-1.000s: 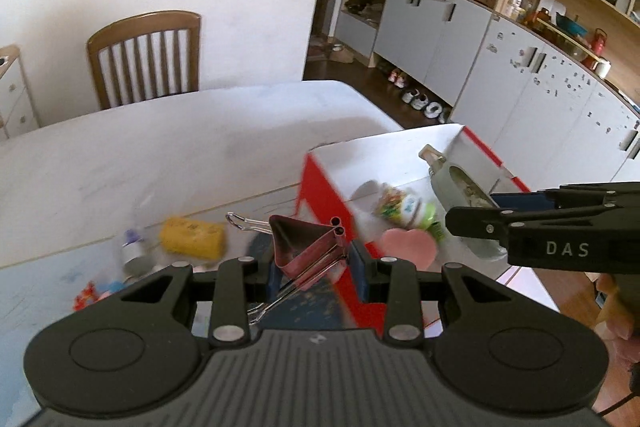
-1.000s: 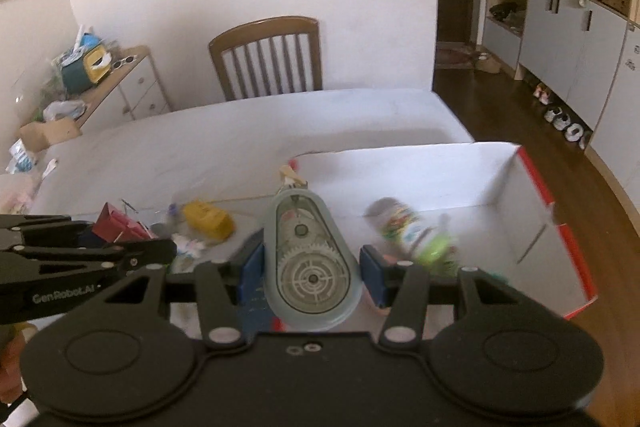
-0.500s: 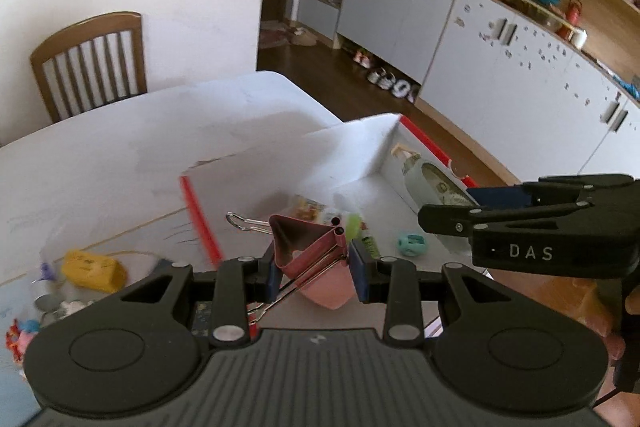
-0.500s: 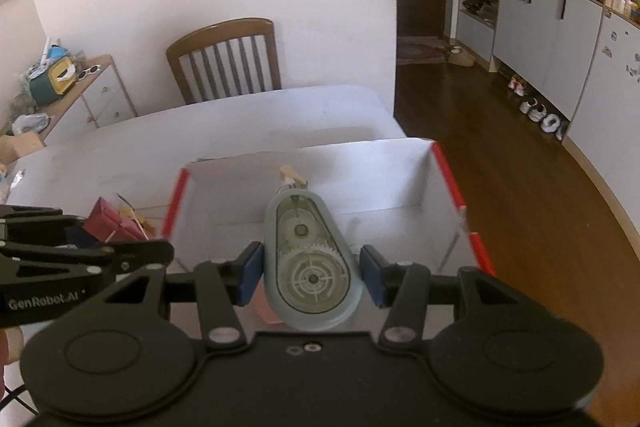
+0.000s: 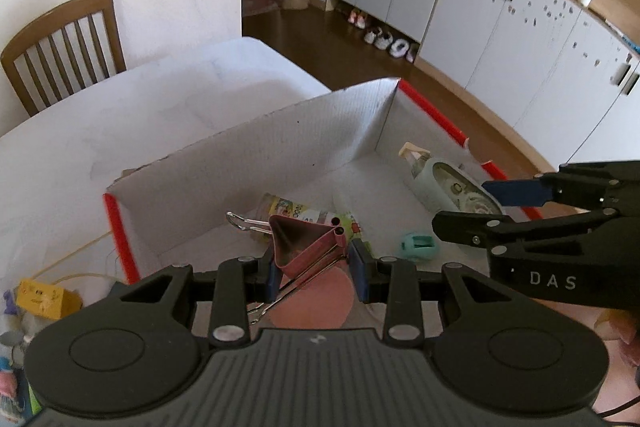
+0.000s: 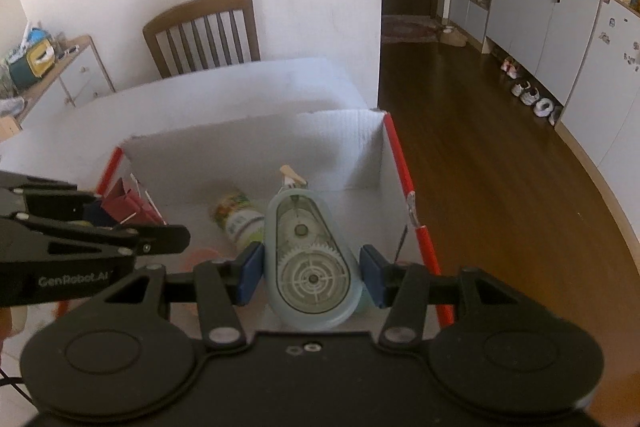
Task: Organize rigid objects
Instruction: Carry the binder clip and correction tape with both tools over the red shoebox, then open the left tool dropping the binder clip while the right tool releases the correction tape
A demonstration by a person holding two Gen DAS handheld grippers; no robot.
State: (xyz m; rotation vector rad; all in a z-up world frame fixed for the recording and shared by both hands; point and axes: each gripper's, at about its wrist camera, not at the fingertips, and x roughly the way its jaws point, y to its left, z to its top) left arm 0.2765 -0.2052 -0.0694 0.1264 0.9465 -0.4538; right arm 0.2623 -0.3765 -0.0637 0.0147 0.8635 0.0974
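Delivery step. Left gripper [image 5: 311,269] clenched on pink binder clip [image 5: 308,243]; right gripper [image 6: 311,277] grasps correction-tape dispenser [image 6: 308,259]. Both hang over the white box [image 5: 256,147], dispenser toward 3 o'clock. Next, probably: lower and let go clear of the bottle [image 5: 304,213].

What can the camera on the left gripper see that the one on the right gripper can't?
Only the left wrist view shows a yellow block outside the box, and a small teal item and a pink disc inside it. Only the right wrist view shows a sideboard with clutter. Both show the white box, the left gripper clamping a pink binder clip, the right gripper holding a tape dispenser, a printed bottle and a wooden chair.
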